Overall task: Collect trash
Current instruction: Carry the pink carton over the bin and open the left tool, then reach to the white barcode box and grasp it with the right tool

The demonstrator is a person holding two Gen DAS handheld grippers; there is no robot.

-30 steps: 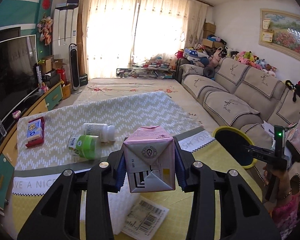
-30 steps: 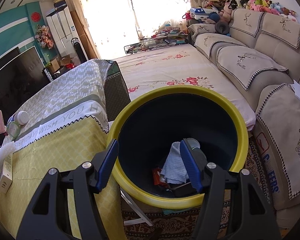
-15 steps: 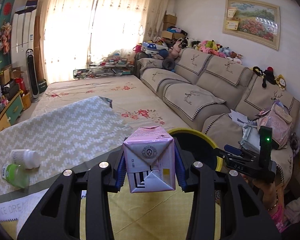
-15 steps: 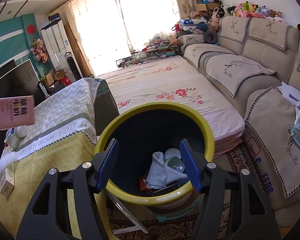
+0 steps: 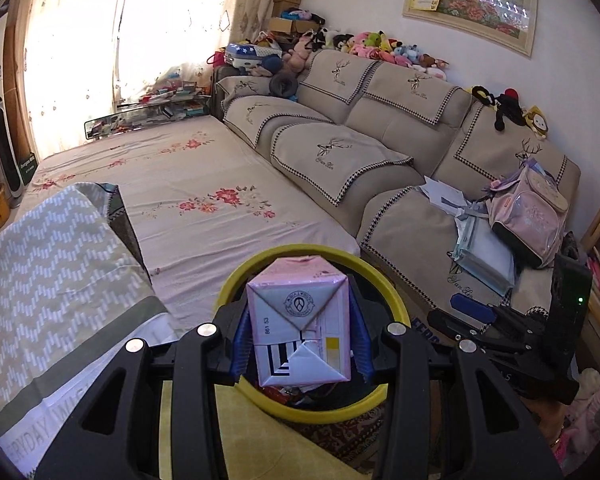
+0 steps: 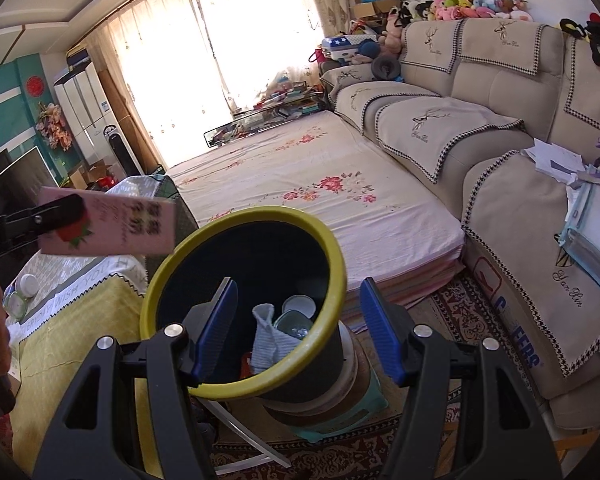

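beside sofa (image 5: 400, 120), pink carton (image 5: 298, 320) sits clamped between left fingers (image 5: 240, 340) over bin (image 5: 236, 288).

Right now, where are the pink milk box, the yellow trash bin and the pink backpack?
pink milk box (image 5: 298, 332), left wrist view, on its folded end flap.
yellow trash bin (image 6: 332, 248), right wrist view, on its yellow rim.
pink backpack (image 5: 530, 216), left wrist view, on its front panel.
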